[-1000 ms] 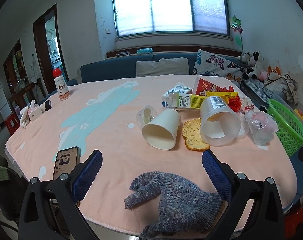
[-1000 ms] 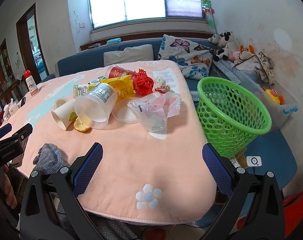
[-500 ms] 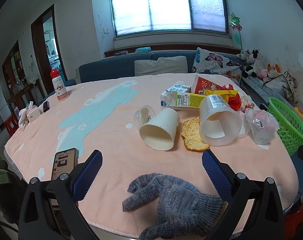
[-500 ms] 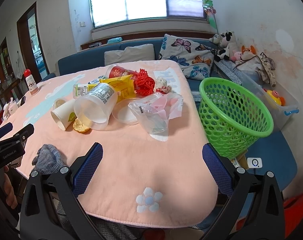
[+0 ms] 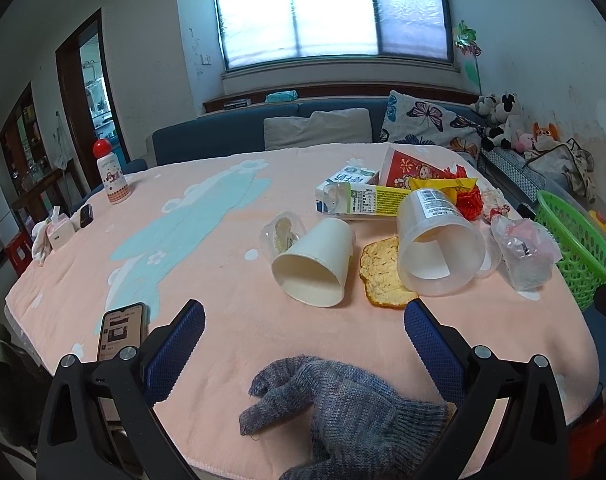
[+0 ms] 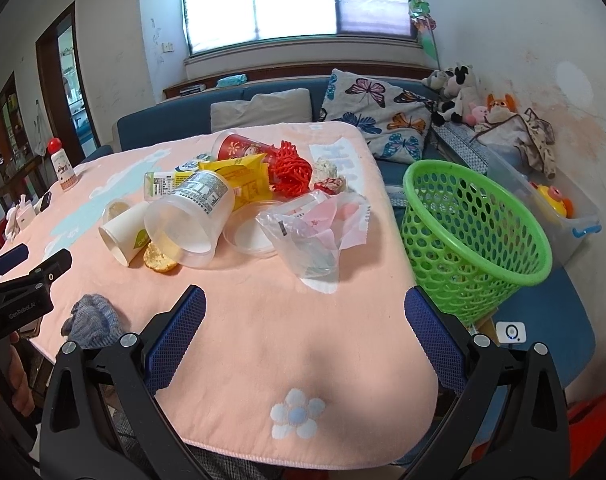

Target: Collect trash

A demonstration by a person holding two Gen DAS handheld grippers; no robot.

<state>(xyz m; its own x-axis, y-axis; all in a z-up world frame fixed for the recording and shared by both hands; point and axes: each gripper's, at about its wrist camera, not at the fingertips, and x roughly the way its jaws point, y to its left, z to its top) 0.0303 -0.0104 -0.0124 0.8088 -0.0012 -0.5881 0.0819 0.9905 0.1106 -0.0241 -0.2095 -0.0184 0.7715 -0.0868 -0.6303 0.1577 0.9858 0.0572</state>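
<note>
Trash lies in a heap on the pink tablecloth: a white paper cup [image 5: 315, 264] on its side, a clear plastic tub [image 5: 439, 248], a bread slice [image 5: 383, 272], a milk carton [image 5: 355, 196], a clear plastic bag [image 6: 315, 232], red netting [image 6: 291, 168] and a red cup [image 6: 243, 148]. A green mesh basket [image 6: 471, 232] stands off the table's right edge. My left gripper [image 5: 303, 344] is open and empty above the near edge, over a grey knit glove [image 5: 343, 404]. My right gripper [image 6: 303, 336] is open and empty, short of the bag.
A phone [image 5: 121, 330] lies at the near left edge. A red-capped bottle [image 5: 111, 176] and small items stand at the far left. A blue sofa with cushions [image 5: 319, 128] runs behind the table. A clear storage bin [image 6: 559, 204] sits right of the basket.
Both grippers have drifted slightly toward the trash heap; both stay open and empty. Nothing on the table has moved.
</note>
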